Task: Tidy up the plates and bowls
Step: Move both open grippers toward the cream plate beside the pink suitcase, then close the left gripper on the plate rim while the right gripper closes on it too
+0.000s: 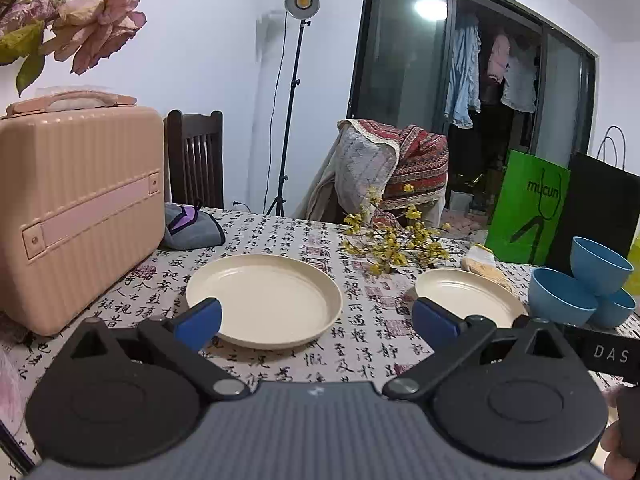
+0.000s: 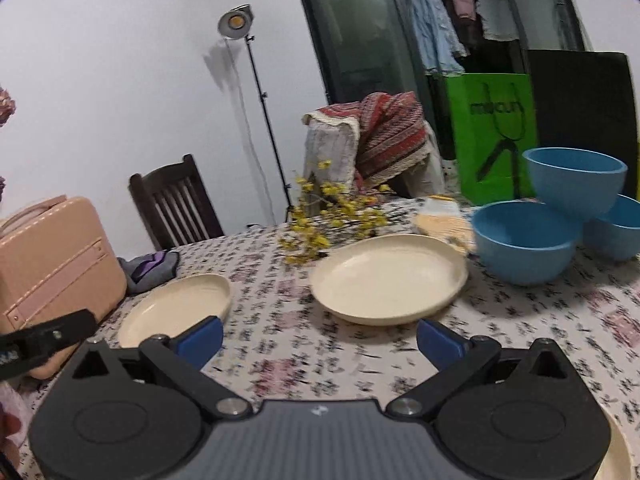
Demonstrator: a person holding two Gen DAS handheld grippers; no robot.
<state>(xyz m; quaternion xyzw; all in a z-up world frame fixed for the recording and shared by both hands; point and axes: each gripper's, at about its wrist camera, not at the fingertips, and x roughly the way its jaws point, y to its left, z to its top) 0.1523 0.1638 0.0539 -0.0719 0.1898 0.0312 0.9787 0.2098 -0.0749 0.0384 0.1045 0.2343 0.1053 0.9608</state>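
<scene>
Two cream plates lie flat on the printed tablecloth. In the left wrist view the left plate (image 1: 264,300) sits just ahead of my open left gripper (image 1: 316,322), whose left fingertip overlaps its near rim; the second plate (image 1: 468,296) is to the right. Three blue bowls (image 1: 564,296) cluster at the far right, one tilted on top of the other two. In the right wrist view my right gripper (image 2: 320,340) is open and empty, a little short of the nearer plate (image 2: 388,276). The other plate (image 2: 176,308) lies left and the blue bowls (image 2: 524,240) right. A further cream rim (image 2: 618,456) peeks out bottom right.
A pink hard case (image 1: 76,208) stands at the table's left with a grey pouch (image 1: 192,228) behind it. Yellow flower sprigs (image 1: 392,240) and a sponge (image 1: 484,264) lie behind the plates. Green (image 1: 528,208) and black bags stand far right. Chairs and a lamp stand are beyond the table.
</scene>
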